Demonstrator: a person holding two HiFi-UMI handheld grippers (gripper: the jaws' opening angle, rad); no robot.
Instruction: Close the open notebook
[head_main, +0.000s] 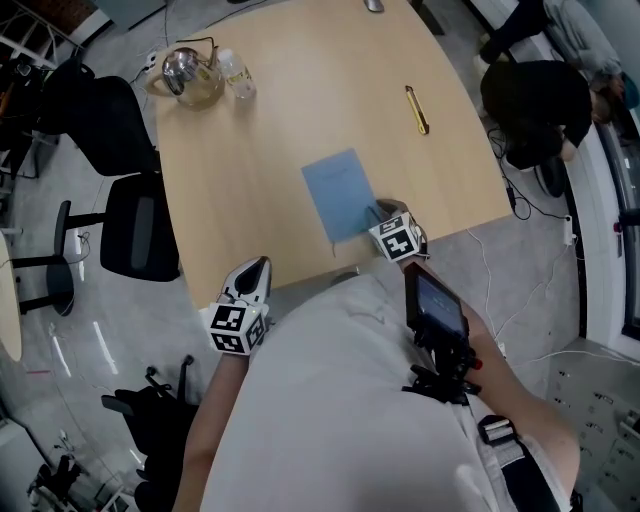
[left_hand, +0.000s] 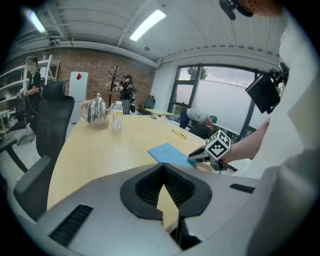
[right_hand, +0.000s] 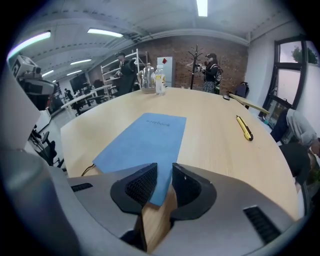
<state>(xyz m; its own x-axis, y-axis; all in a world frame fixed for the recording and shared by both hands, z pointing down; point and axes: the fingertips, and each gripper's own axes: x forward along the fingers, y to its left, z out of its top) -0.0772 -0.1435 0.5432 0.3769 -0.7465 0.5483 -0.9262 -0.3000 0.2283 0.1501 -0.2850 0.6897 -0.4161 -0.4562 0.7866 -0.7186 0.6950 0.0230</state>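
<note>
A thin blue notebook (head_main: 340, 195) lies flat and closed on the pale wooden table (head_main: 280, 120); its cover with small print shows in the right gripper view (right_hand: 142, 140). My right gripper (head_main: 380, 213) hovers at the notebook's near right corner, and its jaws (right_hand: 163, 172) stand slightly apart with nothing between them. Over the table's front edge, left of the notebook, my left gripper (head_main: 258, 268) has its jaws (left_hand: 162, 167) meeting at the tips and holds nothing. The left gripper view also shows the notebook (left_hand: 167, 152) and the right gripper (left_hand: 200, 154).
A glass kettle (head_main: 185, 72) and a small bottle (head_main: 235, 75) stand at the table's far left corner. A yellow pen (head_main: 417, 110) lies at the far right. Black office chairs (head_main: 130, 220) stand left of the table. A person (head_main: 530, 100) bends down beyond the right edge.
</note>
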